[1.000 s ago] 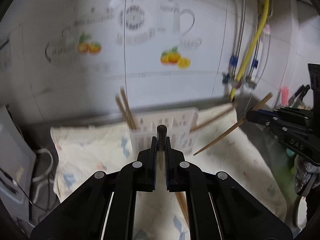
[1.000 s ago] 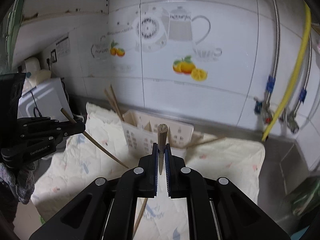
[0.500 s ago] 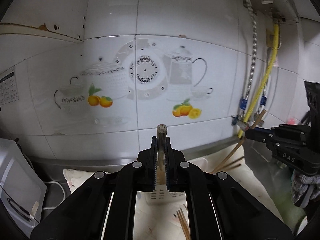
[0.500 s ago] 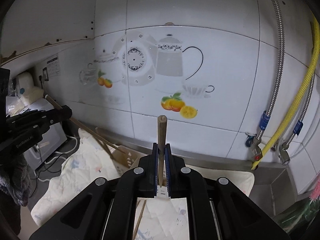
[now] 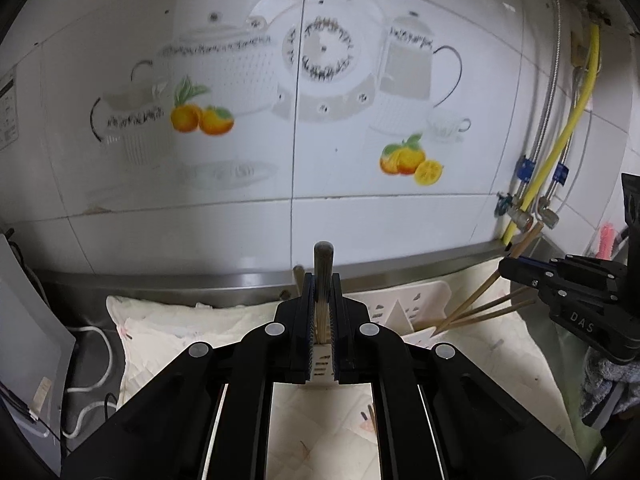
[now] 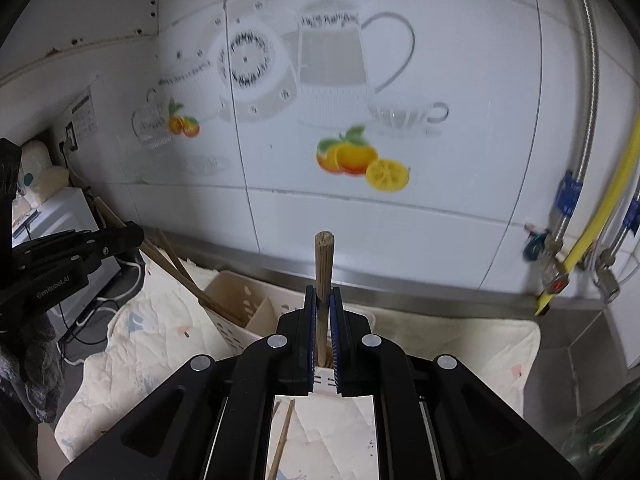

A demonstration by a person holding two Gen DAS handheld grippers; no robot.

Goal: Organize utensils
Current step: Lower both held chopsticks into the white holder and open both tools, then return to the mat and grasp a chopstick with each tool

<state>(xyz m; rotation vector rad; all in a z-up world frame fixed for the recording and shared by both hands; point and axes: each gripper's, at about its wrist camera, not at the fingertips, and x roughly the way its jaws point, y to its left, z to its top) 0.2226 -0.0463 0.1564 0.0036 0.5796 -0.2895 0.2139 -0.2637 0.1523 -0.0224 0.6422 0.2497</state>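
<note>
Chopsticks clamped above a white utensil basket

A wooden chopstick (image 5: 323,264) is gripped upright by the left gripper (image 5: 322,300); another chopstick (image 6: 323,264) is pinched by the right gripper (image 6: 323,312), the utensil basket (image 6: 236,300) just beyond.

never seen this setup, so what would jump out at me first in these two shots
Each view centres on a black gripper shut on a wooden chopstick: the left gripper holds its chopstick upright, as the right gripper does its own. Behind them, on a pale patterned cloth on the counter, stands a white slotted utensil basket with more chopsticks leaning in it. Above it, wall tiles show a teapot and oranges.
</note>
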